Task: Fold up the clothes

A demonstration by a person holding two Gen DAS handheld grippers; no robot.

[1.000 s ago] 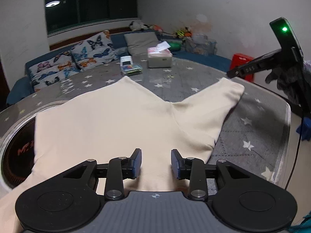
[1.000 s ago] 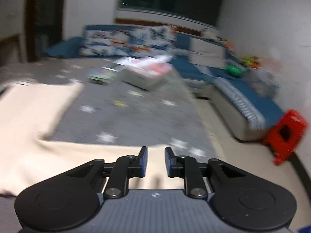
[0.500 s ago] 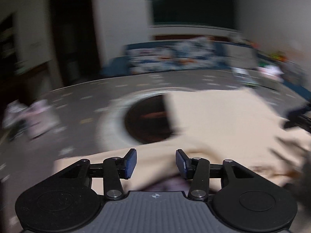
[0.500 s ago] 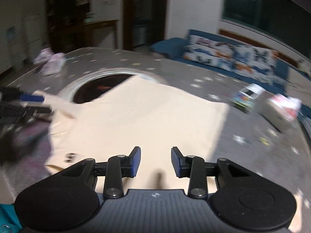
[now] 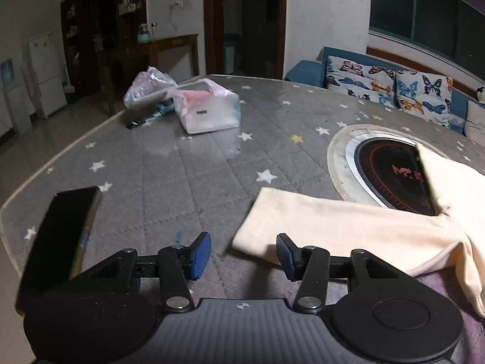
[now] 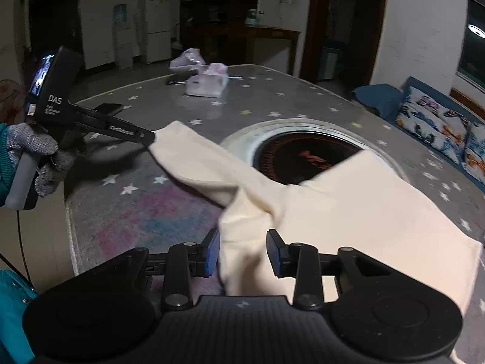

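On the grey star-pattern table cover point(image 5: 182, 163) lies the cream sweatshirt point(image 6: 348, 206), its sleeve point(image 5: 318, 224) stretched toward the left gripper point(image 5: 242, 253). Both the left and the right gripper point(image 6: 242, 251) stand with jaws apart, holding nothing. If the left jaws close too early, I think they take only the cuff edge and it slips. Compared with one second ago, both cameras have swung to the garment's other sleeve.

Dim rm; blue sofa point(image 5: 306, 71); fridge point(image 6: 157, 27)

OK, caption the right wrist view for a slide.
Open right gripper straddling the cream garment while the left gripper meets its sleeve end.
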